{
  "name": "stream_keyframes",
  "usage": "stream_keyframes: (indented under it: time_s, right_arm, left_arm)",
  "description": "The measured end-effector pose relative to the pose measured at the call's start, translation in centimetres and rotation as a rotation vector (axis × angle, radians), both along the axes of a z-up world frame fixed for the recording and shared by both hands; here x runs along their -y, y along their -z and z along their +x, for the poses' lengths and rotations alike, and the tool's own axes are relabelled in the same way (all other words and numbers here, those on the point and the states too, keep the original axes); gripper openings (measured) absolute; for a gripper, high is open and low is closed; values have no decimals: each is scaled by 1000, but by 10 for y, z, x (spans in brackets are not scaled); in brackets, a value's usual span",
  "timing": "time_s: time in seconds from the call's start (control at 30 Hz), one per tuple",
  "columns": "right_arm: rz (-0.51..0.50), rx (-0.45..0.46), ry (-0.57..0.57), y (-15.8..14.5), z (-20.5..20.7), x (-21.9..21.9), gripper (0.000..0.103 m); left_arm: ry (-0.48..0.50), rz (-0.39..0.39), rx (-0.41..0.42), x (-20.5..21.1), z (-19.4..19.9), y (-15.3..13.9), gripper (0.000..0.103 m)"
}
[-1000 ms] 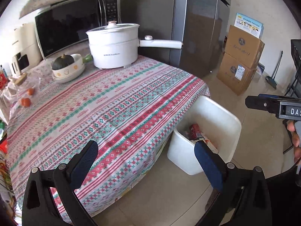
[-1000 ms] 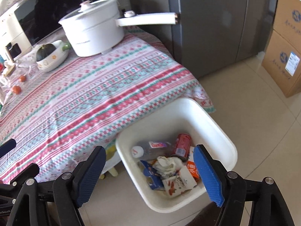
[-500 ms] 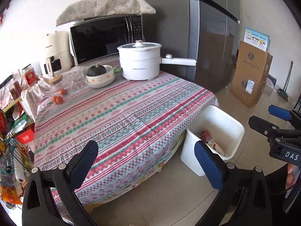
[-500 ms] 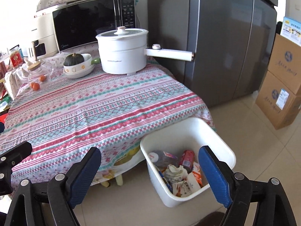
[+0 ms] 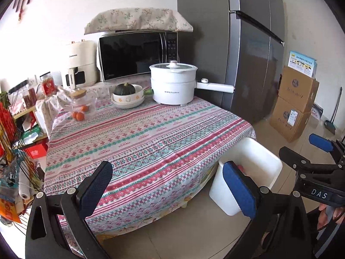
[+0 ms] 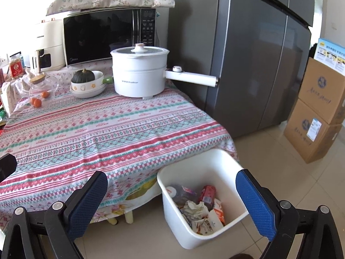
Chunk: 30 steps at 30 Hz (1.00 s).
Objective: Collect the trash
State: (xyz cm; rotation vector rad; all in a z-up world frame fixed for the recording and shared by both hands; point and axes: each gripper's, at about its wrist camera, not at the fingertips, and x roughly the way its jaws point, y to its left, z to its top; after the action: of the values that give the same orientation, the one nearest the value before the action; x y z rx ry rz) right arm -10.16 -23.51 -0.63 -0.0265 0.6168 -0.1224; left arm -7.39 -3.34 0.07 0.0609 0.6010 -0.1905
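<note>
A white trash bin [image 6: 217, 161] stands on the floor at the table's right corner; it also shows in the left wrist view [image 5: 256, 153]. It holds a red can [image 6: 207, 193], a plastic bottle [image 6: 180, 192], crumpled paper [image 6: 195, 210] and wrappers. My left gripper [image 5: 167, 188] is open and empty, held back from the table's front edge. My right gripper [image 6: 172, 197] is open and empty, above and in front of the bin; it also shows at the right of the left wrist view [image 5: 306, 151].
The table [image 6: 107, 129] has a striped patterned cloth. At its back stand a white electric pot [image 6: 140, 71], a bowl with a squash [image 6: 86, 84], a glass jar with oranges [image 6: 42, 90] and a microwave [image 6: 107, 34]. A grey fridge [image 6: 248, 54] and cardboard boxes [image 6: 317, 112] stand right.
Both grippers have pulled back and up from the table and bin, so more of the room shows. Both stay open and empty.
</note>
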Motion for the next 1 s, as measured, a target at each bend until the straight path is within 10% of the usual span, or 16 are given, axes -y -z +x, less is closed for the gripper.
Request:
stream_keyframes:
  time_s: [1.0]
  right_arm:
    - [-28,19,5,-1,-3,-3,99]
  left_arm:
    - [28,4,-28,5,0,8,103]
